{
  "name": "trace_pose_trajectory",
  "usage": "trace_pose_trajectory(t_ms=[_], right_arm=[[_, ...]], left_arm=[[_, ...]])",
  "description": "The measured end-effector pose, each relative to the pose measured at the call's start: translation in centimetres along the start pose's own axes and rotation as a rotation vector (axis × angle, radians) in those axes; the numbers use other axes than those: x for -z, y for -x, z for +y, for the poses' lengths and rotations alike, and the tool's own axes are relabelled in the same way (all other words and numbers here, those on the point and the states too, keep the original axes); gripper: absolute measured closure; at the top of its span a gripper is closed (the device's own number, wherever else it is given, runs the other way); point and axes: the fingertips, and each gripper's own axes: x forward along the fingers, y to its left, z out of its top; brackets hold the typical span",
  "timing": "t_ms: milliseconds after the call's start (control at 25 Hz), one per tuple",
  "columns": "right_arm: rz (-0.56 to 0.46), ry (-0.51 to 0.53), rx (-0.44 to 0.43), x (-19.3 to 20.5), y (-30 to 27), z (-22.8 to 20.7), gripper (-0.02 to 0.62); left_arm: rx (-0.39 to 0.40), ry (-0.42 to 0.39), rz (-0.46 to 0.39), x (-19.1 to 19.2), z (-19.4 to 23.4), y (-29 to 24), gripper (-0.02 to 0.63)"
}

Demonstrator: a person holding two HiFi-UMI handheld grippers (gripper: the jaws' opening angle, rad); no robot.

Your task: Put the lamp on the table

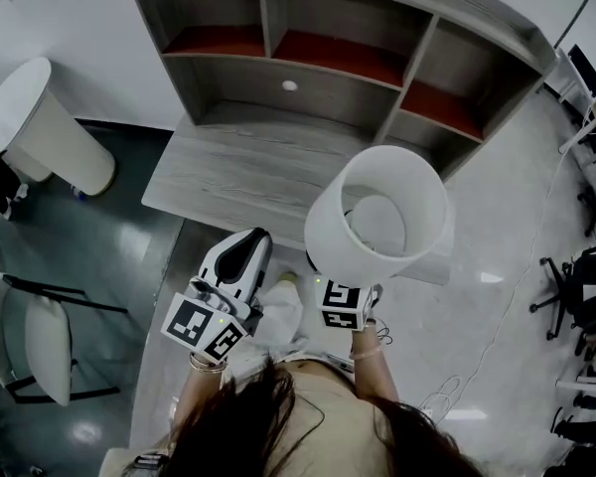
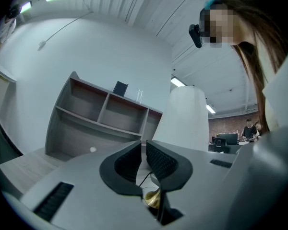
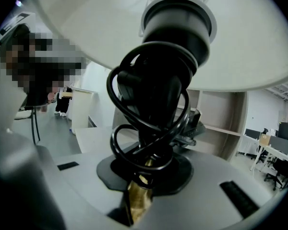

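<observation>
The white drum-shaded lamp with a brass stem (image 1: pixel 375 215) is off the table, carried upright with its long axis vertical, so the head view looks straight down into the open shade. The right gripper (image 3: pixel 143 174) carries it from below and behind. Its jaws are clamped low on the brass stem (image 3: pixel 138 200), just under the black socket, where a glossy black cord (image 3: pixel 129 128) is coiled in loose loops. The lamp's foot shows in no view. The left gripper (image 1: pixel 250 241) rides just beside it on the lamp's left, its jaws drawn almost together with only a thin slit between the ribbed pads, and it grips nothing. The grey wood-grain table (image 1: pixel 238 167) lies ahead of and below both hands. The shade overlaps the table's near right corner in the head view, and the bare top stretches away to the left of it. A grey shelf unit with red-lined compartments (image 1: pixel 288 28) stands at the back of the table. The right hand is the one placed to act. The likely move is forward and down, keeping the stem plumb so the unseen foot lands flat and clear of the edge.
</observation>
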Motion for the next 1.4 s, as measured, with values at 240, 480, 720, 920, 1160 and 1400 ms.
trace_pose_trajectory(t_ms=[240, 480, 720, 920, 1160, 1400], right_arm=[[0.023, -0.002, 0.001, 0.1, -3.6, -0.4, 0.528], [0.054, 0.0, -0.001, 0.4, -6.6, -0.4, 0.528], [0.068, 0.0, 0.011, 0.3, -9.1, -0.8, 0.528], [0.086, -0.01, 0.018, 0.6, -11.4, -1.1, 0.528], [0.103, -0.005, 0.027, 0.8, -13.6, -1.0, 0.526], [0.095, -0.033, 0.024, 1.0, -15.8, -0.8, 0.528]], left_arm=[[-0.002, 0.011, 0.013, 0.0, 2.8, -2.4, 0.568], [-0.001, 0.03, 0.036, 0.4, 5.2, -4.4, 0.568], [0.008, 0.045, 0.051, 0.4, 7.1, -6.2, 0.568], [-0.001, 0.058, 0.059, 0.4, 8.9, -6.9, 0.568], [-0.012, 0.072, 0.076, 0.9, 10.7, -7.8, 0.568], [-0.012, 0.078, 0.1, 1.6, 11.8, -8.7, 0.568]])
